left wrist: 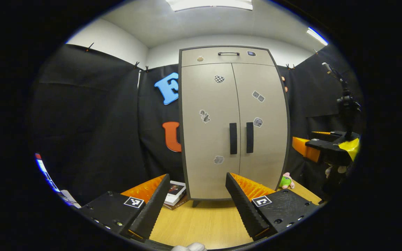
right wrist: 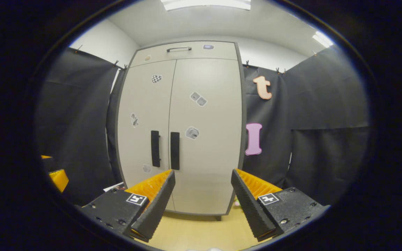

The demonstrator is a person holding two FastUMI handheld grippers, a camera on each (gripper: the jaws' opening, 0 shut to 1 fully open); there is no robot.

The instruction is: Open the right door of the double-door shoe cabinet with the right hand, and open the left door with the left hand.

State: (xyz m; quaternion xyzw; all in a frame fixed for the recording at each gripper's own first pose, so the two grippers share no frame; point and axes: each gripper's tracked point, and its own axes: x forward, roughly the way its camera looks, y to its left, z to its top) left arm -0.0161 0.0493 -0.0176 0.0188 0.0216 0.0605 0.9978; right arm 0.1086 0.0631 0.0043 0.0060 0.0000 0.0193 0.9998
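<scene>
The shoe cabinet (right wrist: 180, 132) stands upright on the worktop (right wrist: 201, 233), both doors closed. The right claw (right wrist: 202, 179) is released, jaws spread wide, grasping nothing. The right door handle (right wrist: 175, 150) lies ahead of this claw, above and just left of its left fingertip, long axis vertical, apart from both fingers. The left claw (left wrist: 197, 181) is likewise released and empty; the left door handle (left wrist: 233, 138) lies ahead, above its right fingertip. The right claw appears nearer the cabinet.
</scene>
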